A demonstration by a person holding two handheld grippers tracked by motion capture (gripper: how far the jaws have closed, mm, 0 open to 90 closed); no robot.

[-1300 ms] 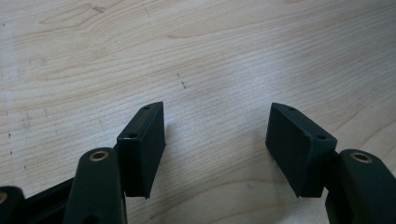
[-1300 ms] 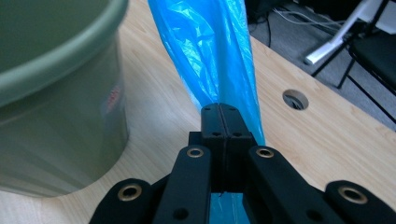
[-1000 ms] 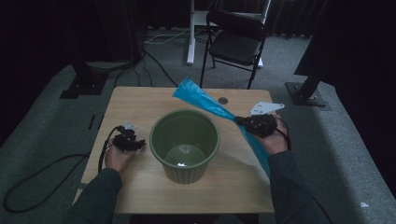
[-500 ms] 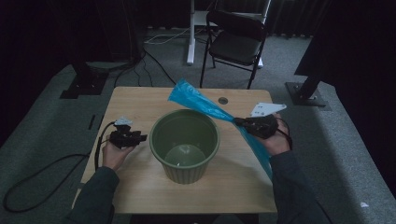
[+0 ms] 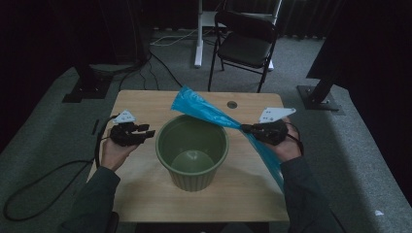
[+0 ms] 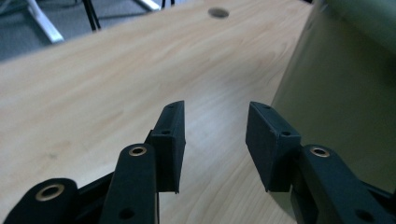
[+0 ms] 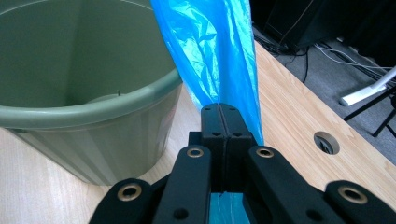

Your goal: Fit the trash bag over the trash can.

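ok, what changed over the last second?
The left gripper lifted off the table beside the green bucket, its jaws closing a little, nothing between them. The right gripper stayed shut on the blue bag; the bucket stayed put.

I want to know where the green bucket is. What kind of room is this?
Probably a workroom or lab: a wooden table on grey carpet, a black folding chair behind, and loose cables on the floor.

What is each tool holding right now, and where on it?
Right tool pinches the blue bag partway along its length; left tool is open, holding nothing.
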